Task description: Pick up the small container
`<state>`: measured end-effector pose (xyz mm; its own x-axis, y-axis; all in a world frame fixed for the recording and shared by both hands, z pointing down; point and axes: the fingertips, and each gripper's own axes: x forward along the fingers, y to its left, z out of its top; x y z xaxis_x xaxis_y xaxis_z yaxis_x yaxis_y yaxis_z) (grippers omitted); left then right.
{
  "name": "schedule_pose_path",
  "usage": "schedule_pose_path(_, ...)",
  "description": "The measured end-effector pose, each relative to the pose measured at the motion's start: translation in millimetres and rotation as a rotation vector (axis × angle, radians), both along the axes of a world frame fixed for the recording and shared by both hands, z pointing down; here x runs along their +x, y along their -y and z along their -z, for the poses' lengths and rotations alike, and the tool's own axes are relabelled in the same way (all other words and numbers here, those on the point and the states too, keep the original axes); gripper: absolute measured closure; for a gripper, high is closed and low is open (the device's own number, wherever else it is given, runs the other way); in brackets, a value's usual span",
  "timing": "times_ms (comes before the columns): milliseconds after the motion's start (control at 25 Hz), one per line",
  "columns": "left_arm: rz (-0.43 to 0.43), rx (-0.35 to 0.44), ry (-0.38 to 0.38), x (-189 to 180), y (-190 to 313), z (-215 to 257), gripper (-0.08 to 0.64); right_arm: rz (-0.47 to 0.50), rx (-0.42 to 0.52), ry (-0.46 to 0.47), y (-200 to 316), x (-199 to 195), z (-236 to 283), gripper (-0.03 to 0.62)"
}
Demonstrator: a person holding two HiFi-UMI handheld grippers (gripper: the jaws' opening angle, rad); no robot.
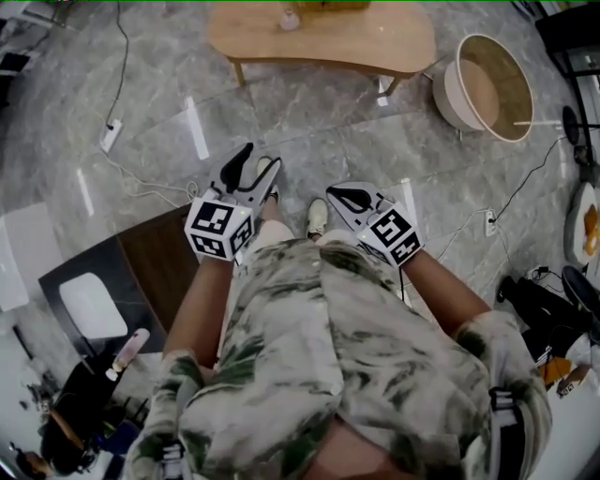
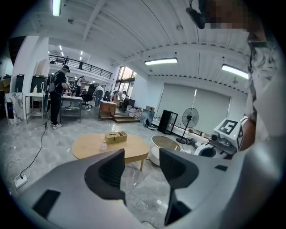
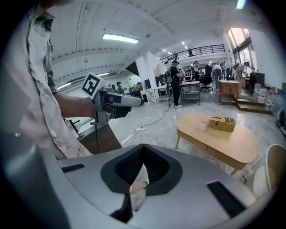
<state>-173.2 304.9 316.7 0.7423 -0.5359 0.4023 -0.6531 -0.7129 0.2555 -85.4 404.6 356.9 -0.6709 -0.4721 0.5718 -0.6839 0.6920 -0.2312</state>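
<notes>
The small container (image 1: 290, 17), a clear little bottle, stands on the light wooden table (image 1: 375, 42) far ahead, beside a wooden box (image 1: 333, 5). It also shows as a small bottle (image 2: 103, 145) in the left gripper view and as a pale bottle (image 3: 202, 126) in the right gripper view. My left gripper (image 1: 262, 159) is held at waist height, jaws apart, nothing between them (image 2: 142, 165). My right gripper (image 1: 331, 194) is beside it, its jaws closed together and empty (image 3: 143, 146). Both are well short of the table.
A round white tub-shaped side table (image 1: 483, 86) stands right of the wooden table. A power strip (image 1: 111, 135) and cables lie on the marble floor at left. A dark desk (image 1: 141, 272) is at my lower left. A standing fan (image 2: 190, 117) and people are in the background.
</notes>
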Motion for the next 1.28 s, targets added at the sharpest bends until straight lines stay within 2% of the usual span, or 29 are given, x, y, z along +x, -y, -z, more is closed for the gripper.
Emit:
schedule_pose_path(160, -0.037, 0.003, -0.014, -7, 41, -4, 0.319, -0.025, -0.007, -0.031, 39, -10, -3, 0.572)
schedule_pose_path(360, -0.098, 0.006, -0.029, -32, 130, -6, 0.319, -0.079, -0.018, -0.06, 126, -41, 4, 0.572)
schedule_pose_path(480, -0.115, 0.012, -0.024, -49, 174, -9, 0.319, -0.093, -0.023, -0.071, 168, -61, 5, 0.572)
schedule_pose_path(720, -0.163, -0.001, -0.011, -58, 255, -25, 0.319, -0.13, -0.034, -0.079, 242, -81, 5, 0.572)
schedule_pose_path(1000, -0.179, -0.017, 0.016, -39, 321, -48, 0.319, -0.15, -0.073, -0.074, 294, -75, -3, 0.572)
schedule_pose_path(1280, -0.157, -0.061, 0.056, 39, 409, -121, 0.319, -0.134, -0.133, -0.037, 376, -5, -62, 0.572)
